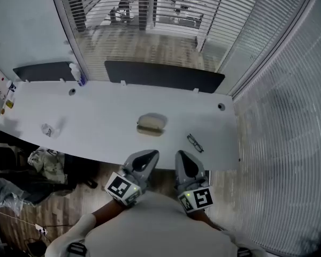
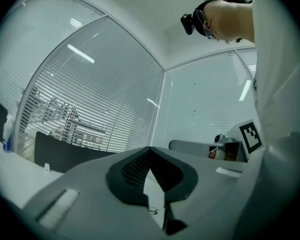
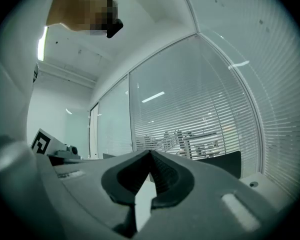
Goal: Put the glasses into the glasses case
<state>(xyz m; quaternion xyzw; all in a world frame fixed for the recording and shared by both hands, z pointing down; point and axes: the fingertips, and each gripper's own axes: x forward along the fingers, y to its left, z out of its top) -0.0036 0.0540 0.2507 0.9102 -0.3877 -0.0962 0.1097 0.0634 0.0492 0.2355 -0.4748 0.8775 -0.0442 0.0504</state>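
A tan glasses case (image 1: 151, 124) lies shut in the middle of the white table (image 1: 96, 116). Dark-framed glasses (image 1: 195, 143) rest to its right, near the table's front edge. My left gripper (image 1: 149, 154) and right gripper (image 1: 182, 154) hang side by side just off that front edge, both pointing level at the table. Each has its jaws shut with nothing between them. In the left gripper view the jaws (image 2: 150, 150) meet at the tip, and the glasses (image 2: 153, 210) show small below them. The right gripper view shows its jaws (image 3: 151, 154) closed over bare tabletop.
A small bottle (image 1: 77, 74) stands at the table's back left, and a clear plastic item (image 1: 47, 130) lies near the left front. Dark panels (image 1: 166, 75) line the far edge. A chair with clothes (image 1: 43, 165) sits at the left. Glass walls with blinds surround the table.
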